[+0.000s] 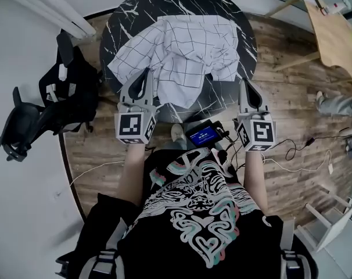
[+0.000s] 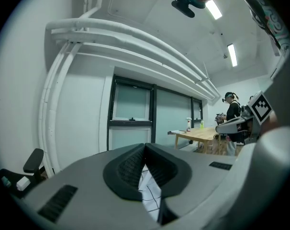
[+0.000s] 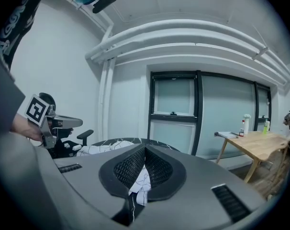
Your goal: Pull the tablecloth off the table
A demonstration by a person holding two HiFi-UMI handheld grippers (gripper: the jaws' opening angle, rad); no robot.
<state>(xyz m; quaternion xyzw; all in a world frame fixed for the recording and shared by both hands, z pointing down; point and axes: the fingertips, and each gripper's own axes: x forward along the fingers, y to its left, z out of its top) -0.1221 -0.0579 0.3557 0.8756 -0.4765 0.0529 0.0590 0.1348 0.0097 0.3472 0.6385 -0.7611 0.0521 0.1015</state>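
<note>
A white tablecloth (image 1: 187, 57) with a thin black grid lies crumpled on the round black marble table (image 1: 124, 22), and its near edge hangs over the front. My left gripper (image 1: 144, 73) reaches the cloth's near-left fold, jaws shut. My right gripper (image 1: 244, 83) sits at the cloth's near-right corner by the table rim, also shut. In the left gripper view the gripper (image 2: 145, 146) has its pads together, and the tablecloth (image 2: 150, 188) fills the gap just below them. The right gripper (image 3: 145, 147) shows the same, with tablecloth (image 3: 141, 180) under its pads and the table (image 3: 118, 142) beyond.
A black office chair (image 1: 60, 97) stands left of the table. On the wood floor by my feet lie a small device with a blue screen (image 1: 204, 135) and loose cables (image 1: 298, 147). A wooden table (image 1: 338, 34) stands far right, with a person (image 2: 231, 114) beside it.
</note>
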